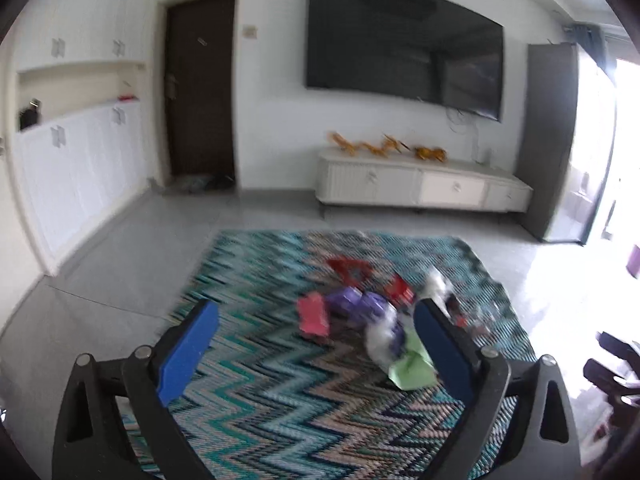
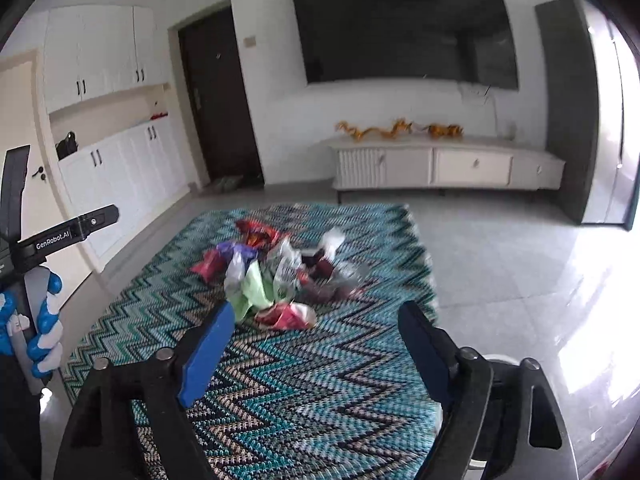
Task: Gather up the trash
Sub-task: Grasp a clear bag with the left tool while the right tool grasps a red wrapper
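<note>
Open rug point(image 2: 304, 400) before the wrapper heap point(image 2: 280, 276) (bare floor point(image 2: 500, 264) to its right).

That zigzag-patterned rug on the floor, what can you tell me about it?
The teal, black and beige zigzag-patterned woven rug lies flat on the glossy grey tiled floor, in front of the white low cabinet. Its weave looks coarse and flat, with sharp chevron bands running across it. A loose pile of crumpled wrappers, red, purple, green and white, rests near its middle. Nothing else touches it; its near edge is hidden.
</note>
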The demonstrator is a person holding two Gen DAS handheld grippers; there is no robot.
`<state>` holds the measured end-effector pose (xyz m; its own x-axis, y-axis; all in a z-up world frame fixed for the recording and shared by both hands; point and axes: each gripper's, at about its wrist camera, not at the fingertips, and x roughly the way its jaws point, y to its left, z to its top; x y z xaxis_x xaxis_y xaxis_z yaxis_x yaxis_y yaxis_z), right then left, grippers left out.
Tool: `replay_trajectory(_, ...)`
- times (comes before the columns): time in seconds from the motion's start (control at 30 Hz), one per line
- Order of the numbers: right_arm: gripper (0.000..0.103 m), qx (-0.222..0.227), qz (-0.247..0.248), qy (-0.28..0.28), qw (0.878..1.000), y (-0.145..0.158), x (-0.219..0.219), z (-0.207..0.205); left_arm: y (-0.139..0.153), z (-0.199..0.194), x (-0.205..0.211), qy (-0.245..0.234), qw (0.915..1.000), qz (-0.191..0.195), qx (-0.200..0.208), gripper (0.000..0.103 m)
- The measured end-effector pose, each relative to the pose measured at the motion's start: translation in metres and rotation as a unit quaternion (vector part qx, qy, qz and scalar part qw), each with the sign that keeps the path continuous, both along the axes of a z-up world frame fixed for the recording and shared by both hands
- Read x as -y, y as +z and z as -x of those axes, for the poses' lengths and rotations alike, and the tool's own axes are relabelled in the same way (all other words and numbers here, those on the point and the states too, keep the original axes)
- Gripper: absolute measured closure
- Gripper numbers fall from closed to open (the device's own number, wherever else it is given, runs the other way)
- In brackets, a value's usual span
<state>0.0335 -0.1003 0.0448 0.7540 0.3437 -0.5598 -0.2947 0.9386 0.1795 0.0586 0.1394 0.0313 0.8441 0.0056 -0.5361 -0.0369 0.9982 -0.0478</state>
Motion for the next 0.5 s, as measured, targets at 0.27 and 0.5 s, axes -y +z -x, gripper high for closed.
replay_trajectory(0.27,0.032,-0.085,-0.022,0.069,0.994,-0.058,-0.020,-0.060,-0.071,-0.072,0.022,-0.067,0.9898,0.063,-0.109,0.027)
replay_trajectory(0.5,0.032,-0.118,-0.022,0.101,0.988,-0.087,-0.031,-0.094,-0.112,-0.121,0.026,-0.078,0.9807,0.088,-0.156,0.029)
